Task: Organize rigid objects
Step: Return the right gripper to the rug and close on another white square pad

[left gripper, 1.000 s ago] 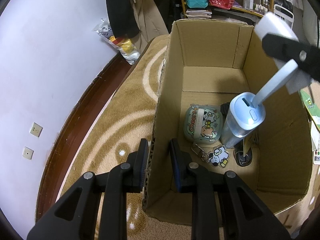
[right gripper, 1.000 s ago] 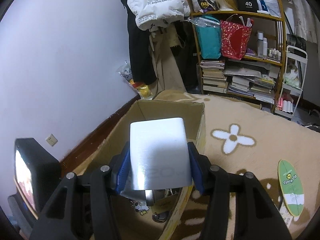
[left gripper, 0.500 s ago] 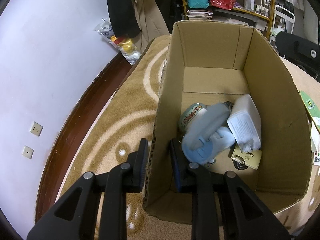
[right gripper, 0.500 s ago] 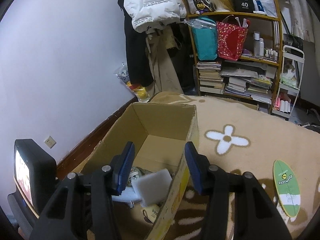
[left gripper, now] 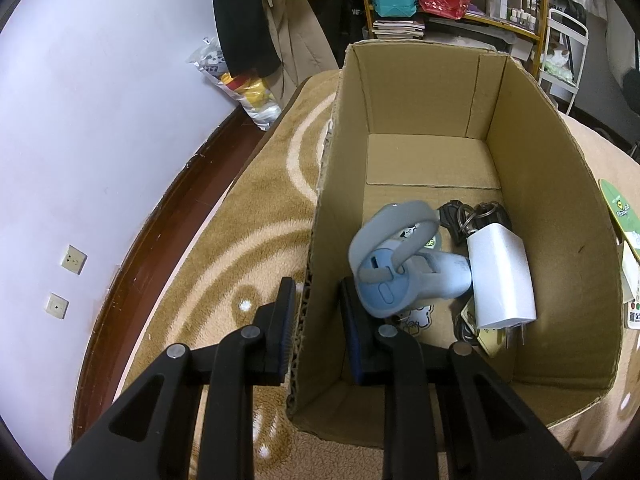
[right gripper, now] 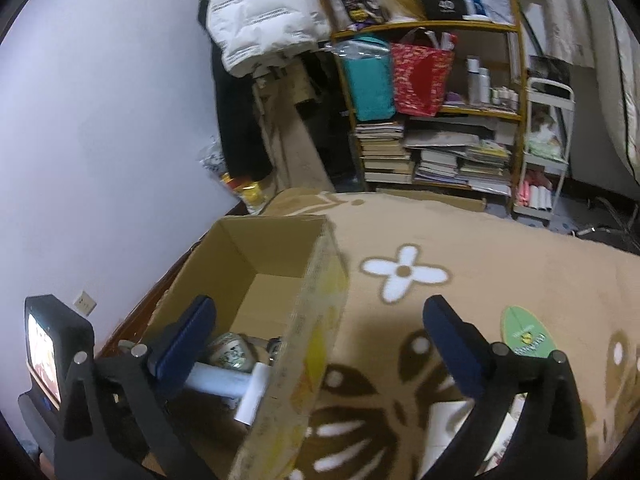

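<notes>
Cardboard box (left gripper: 532,184) wall pinched in left gripper (left gripper: 316,322) jaws; right gripper (right gripper: 320,344) jaws spread, empty.

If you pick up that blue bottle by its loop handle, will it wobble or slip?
Probably it would swing: the blue bottle lies on its side, and its grey loop handle looks bendy. Its smooth round body may roll against the white charger. Weight is hard to tell.
</notes>
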A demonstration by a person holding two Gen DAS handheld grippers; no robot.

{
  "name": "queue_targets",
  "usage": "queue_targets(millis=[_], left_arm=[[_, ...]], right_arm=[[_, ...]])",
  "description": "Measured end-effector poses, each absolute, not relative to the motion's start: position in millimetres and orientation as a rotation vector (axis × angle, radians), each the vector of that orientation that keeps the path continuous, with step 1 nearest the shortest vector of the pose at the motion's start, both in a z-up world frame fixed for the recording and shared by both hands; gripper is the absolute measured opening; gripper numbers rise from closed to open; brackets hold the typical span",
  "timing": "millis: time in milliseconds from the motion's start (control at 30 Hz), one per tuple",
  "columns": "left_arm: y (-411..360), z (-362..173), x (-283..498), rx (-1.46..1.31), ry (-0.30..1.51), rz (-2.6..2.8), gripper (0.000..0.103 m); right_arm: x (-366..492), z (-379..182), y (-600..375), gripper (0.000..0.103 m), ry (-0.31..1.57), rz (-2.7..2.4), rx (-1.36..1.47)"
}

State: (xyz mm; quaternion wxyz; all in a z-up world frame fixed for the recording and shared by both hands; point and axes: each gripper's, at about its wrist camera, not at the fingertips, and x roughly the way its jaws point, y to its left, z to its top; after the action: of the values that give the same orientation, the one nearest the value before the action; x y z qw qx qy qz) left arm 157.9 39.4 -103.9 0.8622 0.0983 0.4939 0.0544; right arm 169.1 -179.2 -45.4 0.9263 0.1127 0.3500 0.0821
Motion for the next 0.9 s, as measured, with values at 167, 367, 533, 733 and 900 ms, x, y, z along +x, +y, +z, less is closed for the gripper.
queue_targets(millis=[167,367,533,733,900], left_arm=[[39,-104,158,0.207,1.035,0.117,0.023],[39,-104,158,0.206,1.036,0.116,0.023],[39,-103,158,0.207,1.037,0.115,0.023],[40,-103,159,0.205,1.038,0.114,0.023],[39,-103,158,0.206,1.038,0.114,0.023]], right_arm=[[162,-52,-209,0.103,0.734,0.113,0.29],[154,-70,-241,0.103,0.78,0.027,0.331],[154,-82,-247,0.103,0.811,-0.051,0.23],[156,-114,-256,0.103,0.889,-0.064,0.22],[157,-128,-260,0.103,0.938,-0.06,0.25]])
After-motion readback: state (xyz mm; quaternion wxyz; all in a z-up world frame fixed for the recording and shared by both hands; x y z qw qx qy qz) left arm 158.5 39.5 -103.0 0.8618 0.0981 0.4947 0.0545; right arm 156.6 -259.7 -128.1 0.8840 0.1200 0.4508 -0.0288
